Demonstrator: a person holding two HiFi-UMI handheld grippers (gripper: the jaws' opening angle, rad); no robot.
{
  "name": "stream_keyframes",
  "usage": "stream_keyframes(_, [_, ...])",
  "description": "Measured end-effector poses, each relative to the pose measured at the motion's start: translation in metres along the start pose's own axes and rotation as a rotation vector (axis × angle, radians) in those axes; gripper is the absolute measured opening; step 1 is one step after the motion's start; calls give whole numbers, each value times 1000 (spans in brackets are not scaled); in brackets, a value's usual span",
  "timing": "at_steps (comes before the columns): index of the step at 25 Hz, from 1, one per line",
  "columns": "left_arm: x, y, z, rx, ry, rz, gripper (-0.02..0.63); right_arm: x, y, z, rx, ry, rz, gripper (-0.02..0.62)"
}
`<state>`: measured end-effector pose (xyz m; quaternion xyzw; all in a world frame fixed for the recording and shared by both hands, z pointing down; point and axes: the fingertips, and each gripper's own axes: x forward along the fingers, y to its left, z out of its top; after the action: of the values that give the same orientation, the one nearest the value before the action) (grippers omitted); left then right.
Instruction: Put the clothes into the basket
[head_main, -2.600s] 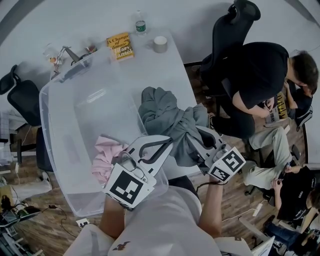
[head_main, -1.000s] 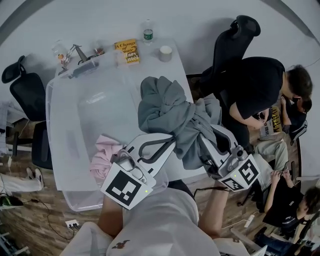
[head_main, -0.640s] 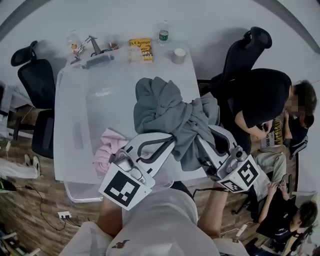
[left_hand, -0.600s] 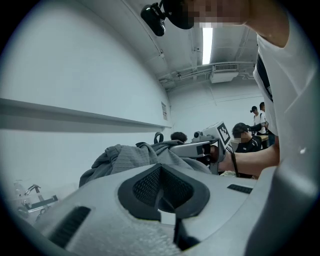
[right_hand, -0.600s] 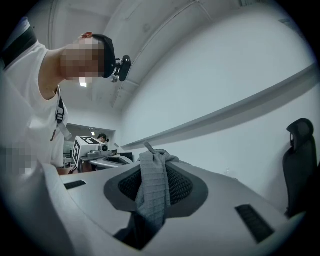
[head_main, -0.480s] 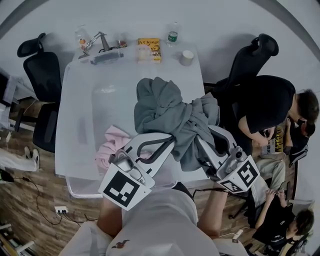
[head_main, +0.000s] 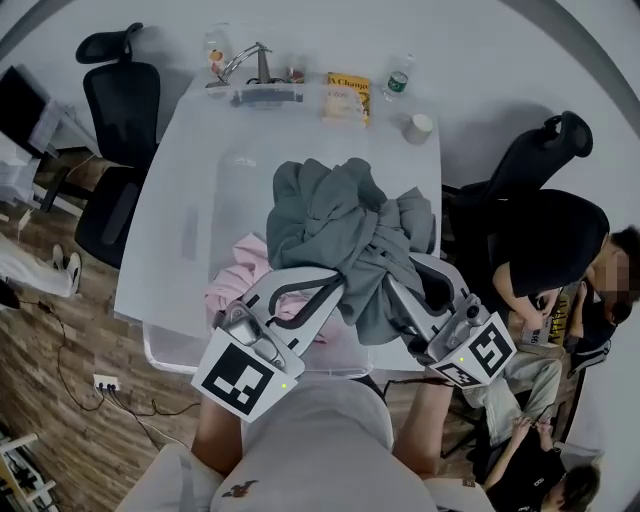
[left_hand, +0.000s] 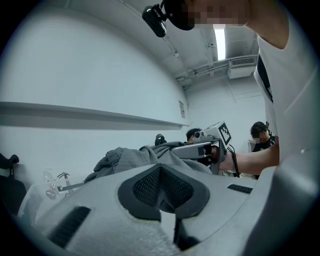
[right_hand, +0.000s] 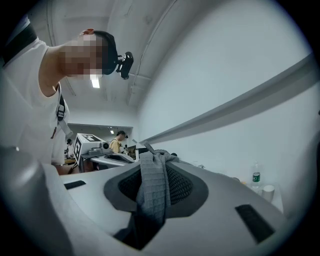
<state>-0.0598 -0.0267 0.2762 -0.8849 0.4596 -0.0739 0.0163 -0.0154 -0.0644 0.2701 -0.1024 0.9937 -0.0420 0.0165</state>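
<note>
**A:** Grey garment (head_main: 340, 225), how would it handle?

**B:** Soft, limp and bulky, probably light. I judged it would sag and slip unless it was pinched through a thick fold. It was bunched just ahead of and between both sets of fingertips, raised over the basket (head_main: 158, 345). A pink garment (head_main: 238, 282) lay in the basket below the left tips.

**A:** Fingers?

**B:** The right gripper (head_main: 392, 287) was nearly closed, clamped on a strip of the grey cloth running through its jaws. The left gripper (head_main: 335, 287) had its jaws together, tips buried in the bundle and apparently pinching it.
</note>
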Motion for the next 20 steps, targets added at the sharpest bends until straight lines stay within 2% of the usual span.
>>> stream_keyframes(7, [-37, 12, -13, -33, 20, 82, 6, 32, 26, -15, 11, 52, 86, 89])
stream_keyframes(12, [-44, 19, -26, -55, 38, 136, 6, 47, 31, -32, 17, 101, 148, 91])
stream_keyframes(20, [-69, 30, -48, -106, 69, 214, 6, 77, 51, -67, 7, 222, 233, 91])
